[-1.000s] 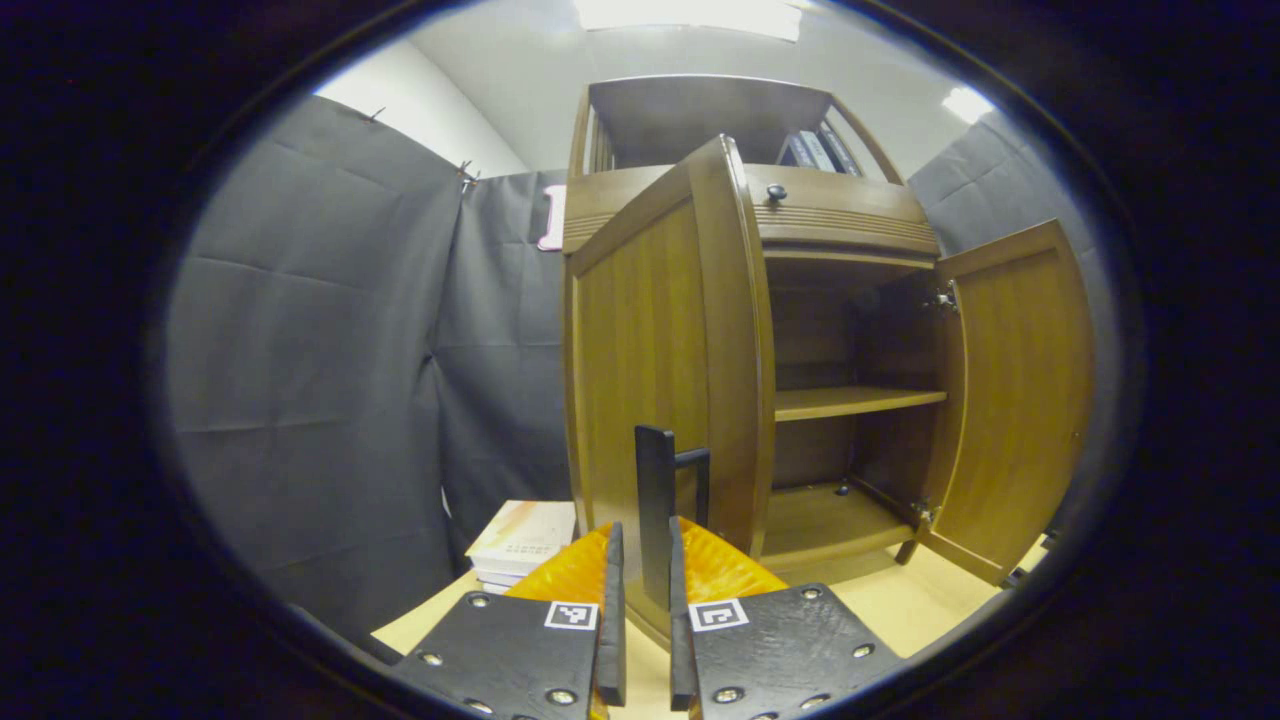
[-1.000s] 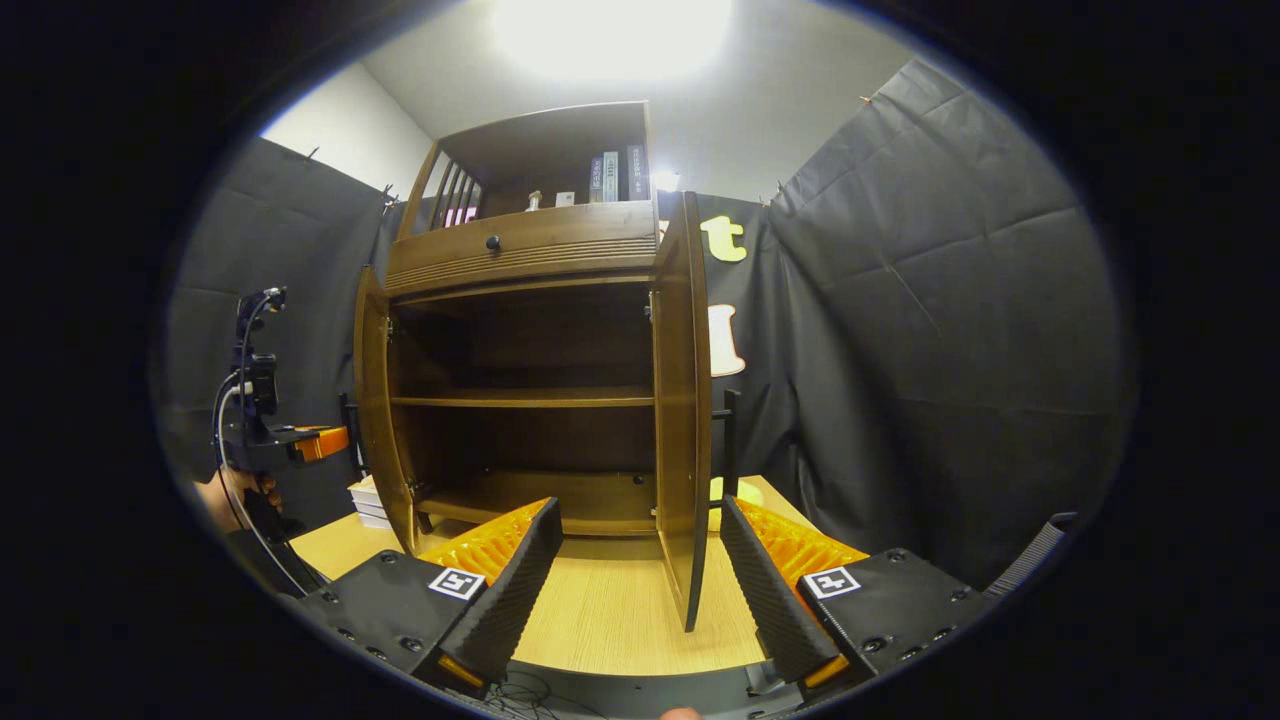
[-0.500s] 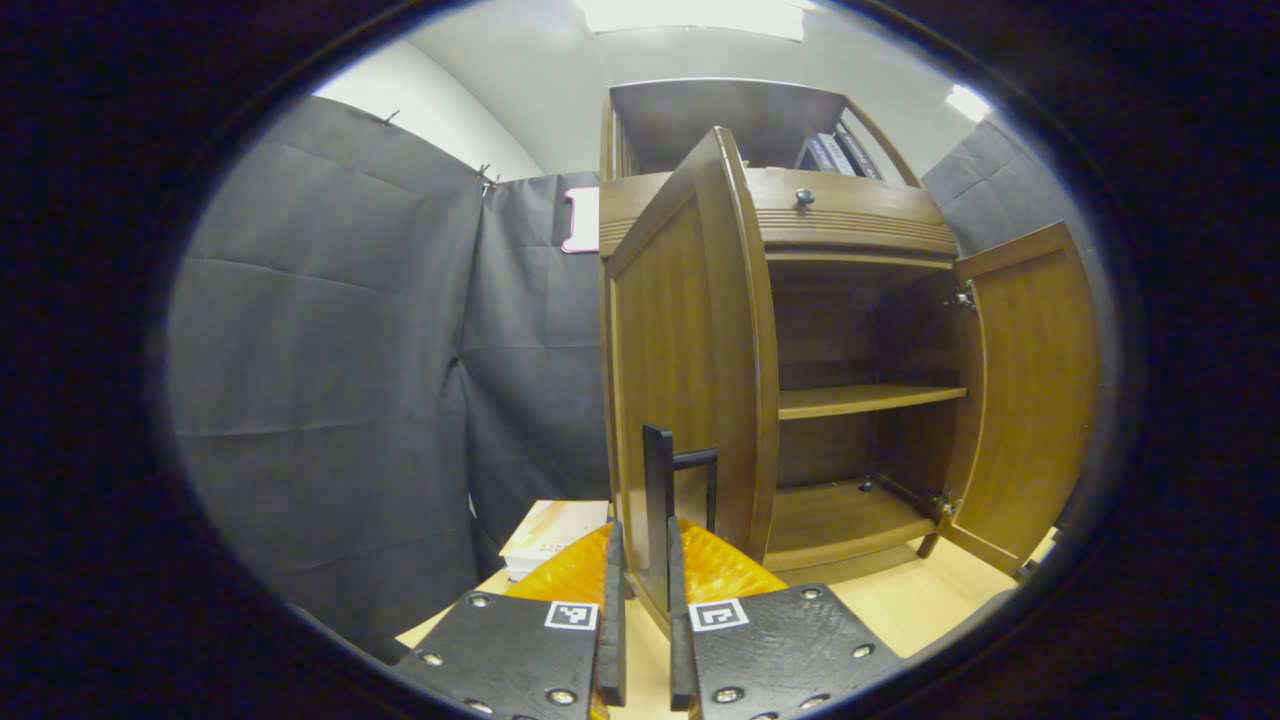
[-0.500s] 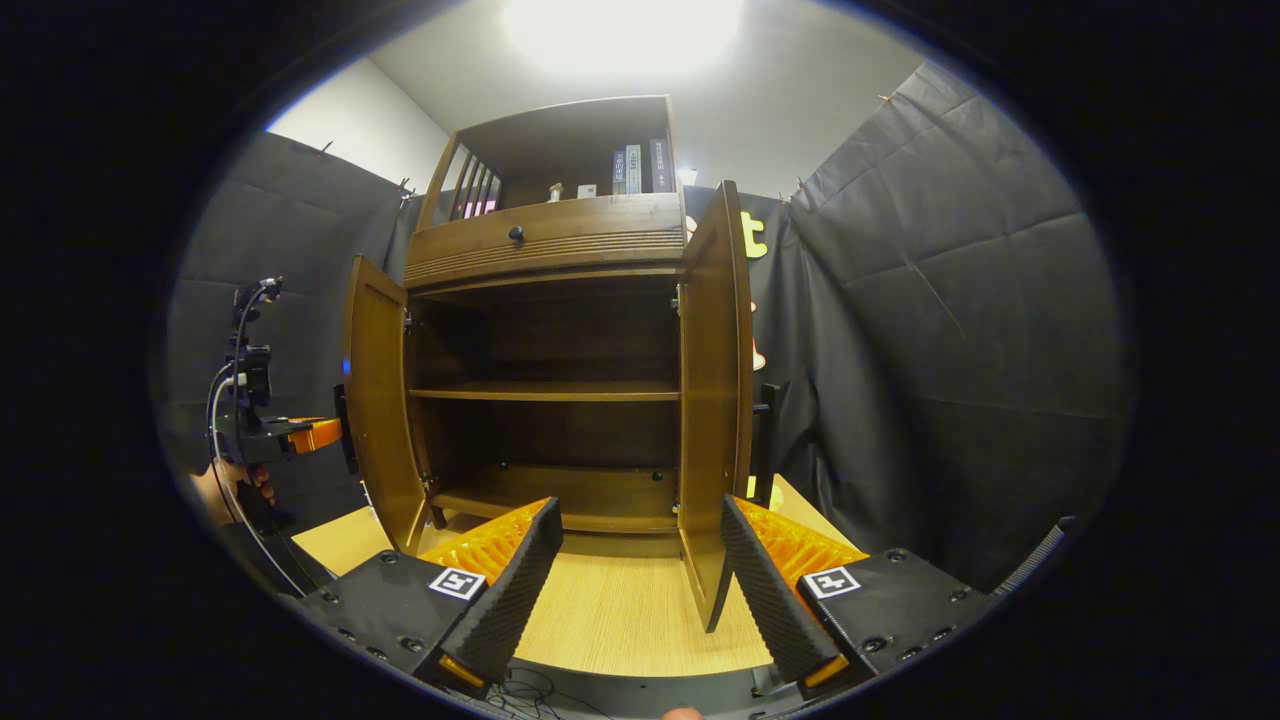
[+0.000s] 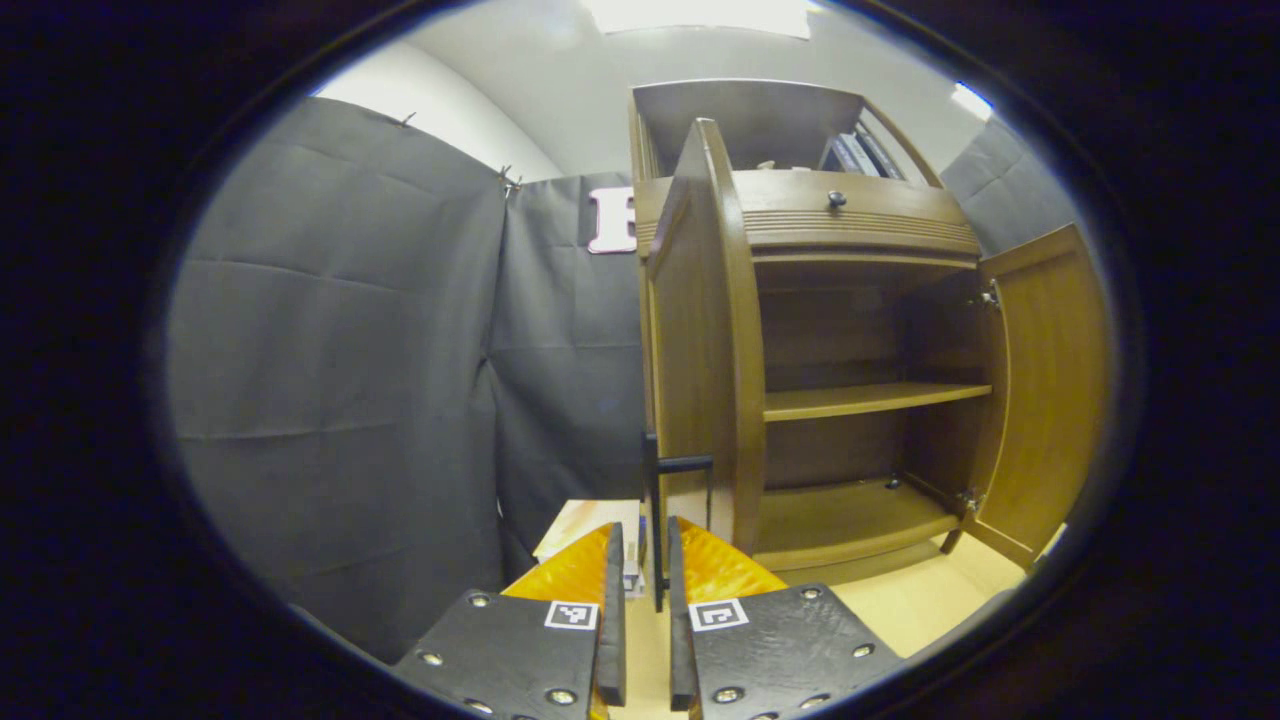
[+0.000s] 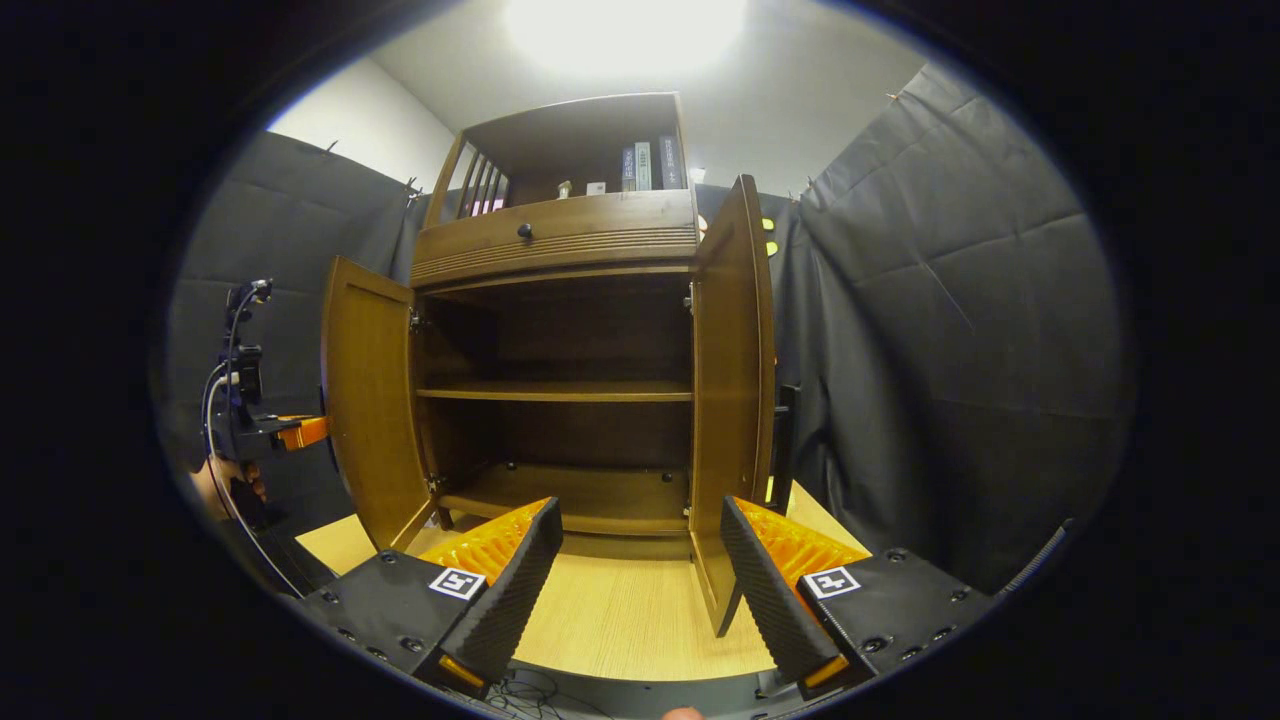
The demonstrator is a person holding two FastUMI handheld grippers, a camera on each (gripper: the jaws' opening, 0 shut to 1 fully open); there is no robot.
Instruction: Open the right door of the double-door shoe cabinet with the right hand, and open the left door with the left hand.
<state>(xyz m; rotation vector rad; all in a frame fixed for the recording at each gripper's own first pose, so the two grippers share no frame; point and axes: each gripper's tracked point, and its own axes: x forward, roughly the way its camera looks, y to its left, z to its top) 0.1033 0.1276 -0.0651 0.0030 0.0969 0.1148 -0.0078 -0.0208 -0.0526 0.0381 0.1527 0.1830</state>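
The wooden shoe cabinet (image 5: pixel 850 230) (image 6: pixel 560 240) stands on a table with both doors swung out. The left door (image 5: pixel 700 350) (image 6: pixel 370 420) is nearly edge-on in the left gripper view. Its dark bar handle (image 5: pixel 657 500) runs down between the fingers of my left gripper (image 5: pixel 642 540), which is shut on it. In the right gripper view that left gripper (image 6: pixel 265 435) sits at the door's outer side, held by a hand (image 6: pixel 225 490). The right door (image 6: pixel 730 400) (image 5: pixel 1050 380) stands wide, with its handle (image 6: pixel 785 440) behind it. My right gripper (image 6: pixel 640 570) is open and apart from the door, holding nothing.
Inside the cabinet are a bare shelf (image 6: pixel 555 392) and floor board. Books (image 6: pixel 645 165) stand in the top compartment above a drawer knob (image 6: pixel 524 231). A stack of books (image 5: pixel 590 525) lies on the light wooden table (image 6: pixel 620 610) left of the cabinet. Black cloth walls close in on both sides.
The left door has swung further outward with my left gripper on its handle. The right gripper view has shifted a little and now shows more of the right door's inner face.
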